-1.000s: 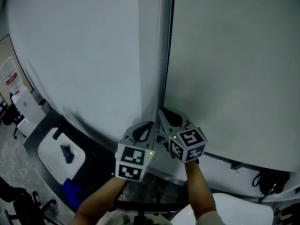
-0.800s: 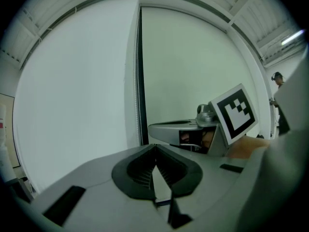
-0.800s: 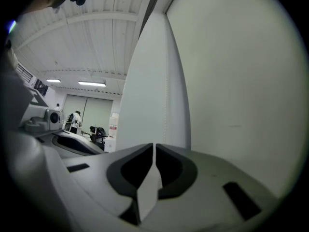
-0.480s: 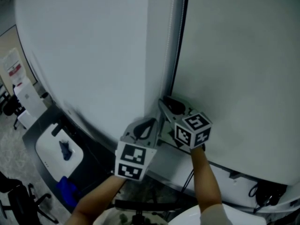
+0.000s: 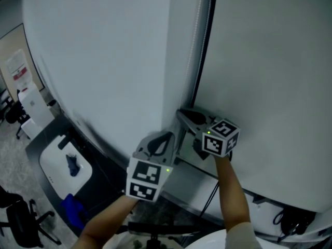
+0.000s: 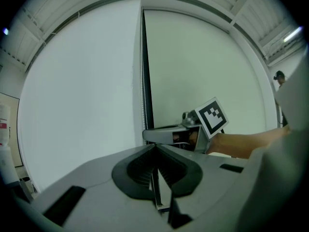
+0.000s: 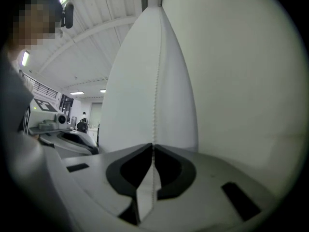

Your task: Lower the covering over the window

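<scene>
Two pale roller blinds fill most of the head view: the left blind (image 5: 104, 61) takes the upper left and centre, the right blind (image 5: 270, 61) the upper right. A narrow dark gap runs down between them, and the bead chain (image 5: 196, 51) hangs in it, just left of the dark line.

The right gripper (image 5: 180, 114) sits at the centre of the frame, with its tips on the line of the chain and its marker cube (image 5: 222, 136) lower right of them. In the right gripper view its jaws (image 7: 153, 145) are pressed together on the bead chain (image 7: 155, 81), which rises straight from the tips up the frame and also shows below them, in the slit between the pads.

The left gripper (image 5: 167, 136) is just below and left of the right one, close beside it. In its own view the jaws (image 6: 154, 146) meet at the tips. A thin pale strand shows in the slit beneath them, but I cannot tell whether it is the chain. The right gripper (image 6: 166, 135) lies across the frame just above these tips, at the foot of the visible chain (image 6: 141, 71).

At the lower left of the head view stands a white table (image 5: 52, 162) with a small blue object (image 5: 71, 166) on it
</scene>
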`<state>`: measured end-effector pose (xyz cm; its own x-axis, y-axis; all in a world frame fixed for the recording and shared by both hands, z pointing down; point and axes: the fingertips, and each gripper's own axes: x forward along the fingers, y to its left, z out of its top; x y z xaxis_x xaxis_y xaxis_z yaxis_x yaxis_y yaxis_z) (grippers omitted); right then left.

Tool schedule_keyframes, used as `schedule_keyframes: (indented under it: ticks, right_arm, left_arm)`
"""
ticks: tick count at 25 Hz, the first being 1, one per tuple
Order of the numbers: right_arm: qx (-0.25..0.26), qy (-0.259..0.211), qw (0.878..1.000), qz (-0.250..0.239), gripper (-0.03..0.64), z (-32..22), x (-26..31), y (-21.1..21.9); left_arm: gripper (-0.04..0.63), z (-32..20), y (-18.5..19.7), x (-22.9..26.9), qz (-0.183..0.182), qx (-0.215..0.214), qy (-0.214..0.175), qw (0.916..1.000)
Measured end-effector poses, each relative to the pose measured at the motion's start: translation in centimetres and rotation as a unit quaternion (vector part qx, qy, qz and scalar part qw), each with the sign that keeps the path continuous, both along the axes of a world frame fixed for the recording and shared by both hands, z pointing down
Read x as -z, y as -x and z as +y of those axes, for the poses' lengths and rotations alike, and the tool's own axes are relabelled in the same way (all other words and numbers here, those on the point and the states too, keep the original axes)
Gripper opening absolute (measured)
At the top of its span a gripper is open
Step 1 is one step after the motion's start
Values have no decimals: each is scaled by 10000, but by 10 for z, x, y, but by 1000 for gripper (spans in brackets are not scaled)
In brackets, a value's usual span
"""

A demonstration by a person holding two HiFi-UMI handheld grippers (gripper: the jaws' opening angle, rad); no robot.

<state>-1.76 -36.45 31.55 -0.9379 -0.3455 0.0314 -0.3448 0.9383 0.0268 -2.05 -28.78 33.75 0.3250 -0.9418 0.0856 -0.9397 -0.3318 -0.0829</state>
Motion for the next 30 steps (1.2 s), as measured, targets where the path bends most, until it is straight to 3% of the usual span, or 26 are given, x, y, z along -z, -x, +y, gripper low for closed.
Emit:
schedule_keyframes:
  ticks: [4,10,14,19,21,23,30]
  right_arm:
    - [78,-58,9999,-46,21,1,-1,3]
    - [-505,-11,9986,-132,20,16,0,-12]
    - [-940,59,9954,-183,20,32,1,-38]
    - [-1222,20,9923,-187,20,57,4,-59]
    - [-1311,-38,9913,-133,20,67,5,-65]
    - [-1375,-86,9904,-103,20,76,6,-71]
    - [-1548,-192,9878,29,20,96,7,-81]
  left_arm:
    - [17,2,1,5,9,-94,-57,9999]
    - [17,7,-2,25,88,-397,-310,9987]
    - [17,6,-17,45,233,-892,-443,9948]
    - [24,4,-44,64,557,-1630,-338,9845]
    - [100,3,-56,71,735,-1983,-239,9771]
    - [133,2,-66,77,847,-2259,-178,9703]
    - [135,-1,-84,101,711,-2674,-327,9604]
